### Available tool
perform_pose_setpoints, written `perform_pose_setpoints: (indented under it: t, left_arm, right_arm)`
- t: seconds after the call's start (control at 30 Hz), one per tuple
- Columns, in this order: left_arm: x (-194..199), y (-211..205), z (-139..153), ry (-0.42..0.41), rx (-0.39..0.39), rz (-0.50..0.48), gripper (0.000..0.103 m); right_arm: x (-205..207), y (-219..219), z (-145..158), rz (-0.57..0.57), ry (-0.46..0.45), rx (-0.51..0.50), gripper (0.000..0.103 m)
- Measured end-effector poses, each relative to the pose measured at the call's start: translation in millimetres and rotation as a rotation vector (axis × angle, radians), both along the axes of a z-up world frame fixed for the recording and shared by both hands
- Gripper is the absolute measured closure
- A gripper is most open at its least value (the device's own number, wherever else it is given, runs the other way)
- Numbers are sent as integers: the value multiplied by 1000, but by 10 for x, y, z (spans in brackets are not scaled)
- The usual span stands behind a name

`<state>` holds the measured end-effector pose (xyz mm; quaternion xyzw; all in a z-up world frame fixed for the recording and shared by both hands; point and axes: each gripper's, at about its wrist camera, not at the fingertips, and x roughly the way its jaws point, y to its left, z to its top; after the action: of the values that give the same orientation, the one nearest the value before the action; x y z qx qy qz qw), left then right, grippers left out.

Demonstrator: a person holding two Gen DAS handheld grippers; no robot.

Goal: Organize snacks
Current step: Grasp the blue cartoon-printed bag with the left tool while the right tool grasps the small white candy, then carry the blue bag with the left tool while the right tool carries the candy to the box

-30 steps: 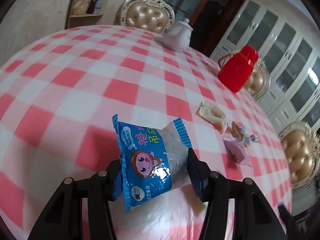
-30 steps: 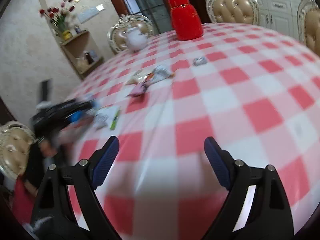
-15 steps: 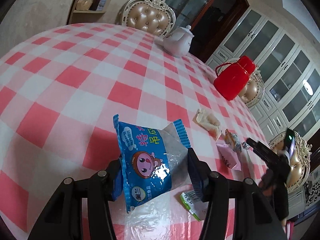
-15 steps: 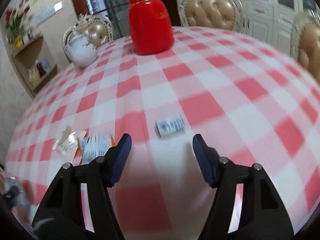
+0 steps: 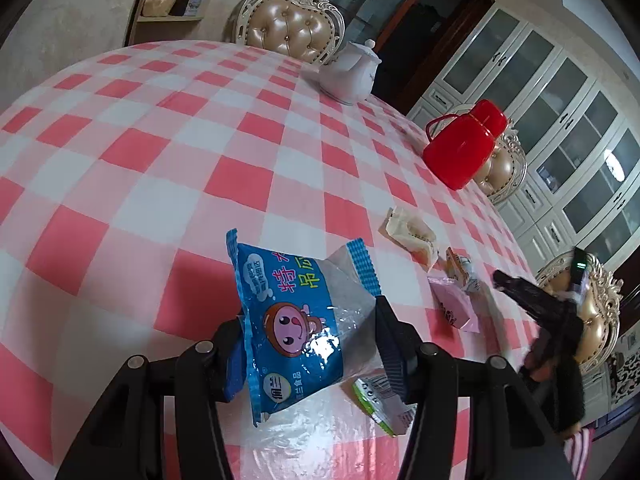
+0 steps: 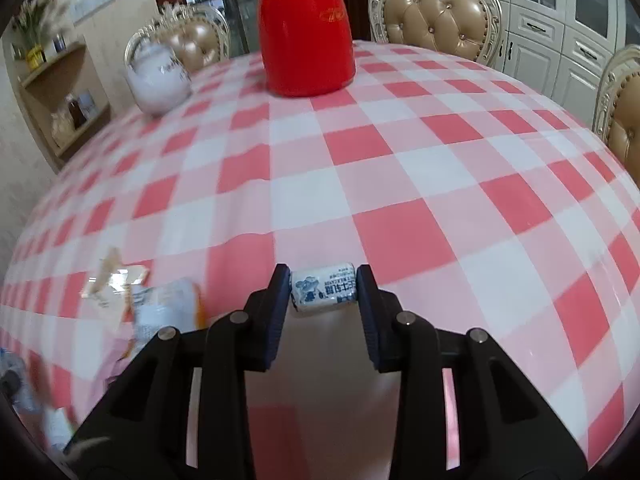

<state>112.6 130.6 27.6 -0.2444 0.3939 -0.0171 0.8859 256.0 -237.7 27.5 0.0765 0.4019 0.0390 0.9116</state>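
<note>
The left gripper (image 5: 308,344) pinched the blue snack bag (image 5: 298,312) above the checked table (image 5: 168,152), apparently carrying it, while the right gripper (image 6: 323,290) had clamped the small white candy (image 6: 323,291) to gather it.

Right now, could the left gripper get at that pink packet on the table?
Probably not yet: the left gripper is shut on a blue bag, so its jaws are full. The pink packet itself lies uncovered on the cloth.
</note>
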Motion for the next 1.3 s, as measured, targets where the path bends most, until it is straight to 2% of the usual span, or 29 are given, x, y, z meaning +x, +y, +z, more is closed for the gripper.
perform_pose_setpoints:
  t: [0.23,0.4,0.5,0.67,0.8,0.9,0.97,1.03,1.2,1.3]
  left_arm:
    - [8,92,-14,15,-8,10,47]
    - [-46,124,-9,9,-7,17,47]
    - [-146,143,-9,0,-36,25,48]
    - [-439,74,-13,-23,-20,15,47]
    - [-716,74,-49,-24,-11,26,47]
    - [-933,84,10,-60,29,50,48]
    - [-1078,82,0,-53,54,69,47]
    - [-1271,88,16,-61,51,80,48]
    - [-1721,14,191,-111,171,105,47]
    - [-1943,2,236,-114,212,99,47]
  right_arm:
    - [-704,342,116,99,-32,46,65]
    - [-1374,707,99,183,-51,67,65]
    - [-1798,886,114,219,-83,101,65]
    - [-2376,1131,91,278,-110,152,65]
    - [-2591,1272,161,309,-149,147,65]
    - [-2664,1332,161,326,-150,161,65]
    - [-2711,1359,146,333,-146,170,65]
    - [-2789,1396,124,346,-140,186,65]
    - [-3004,1499,99,388,-144,185,65]
    - [-3118,1496,141,396,-165,213,65]
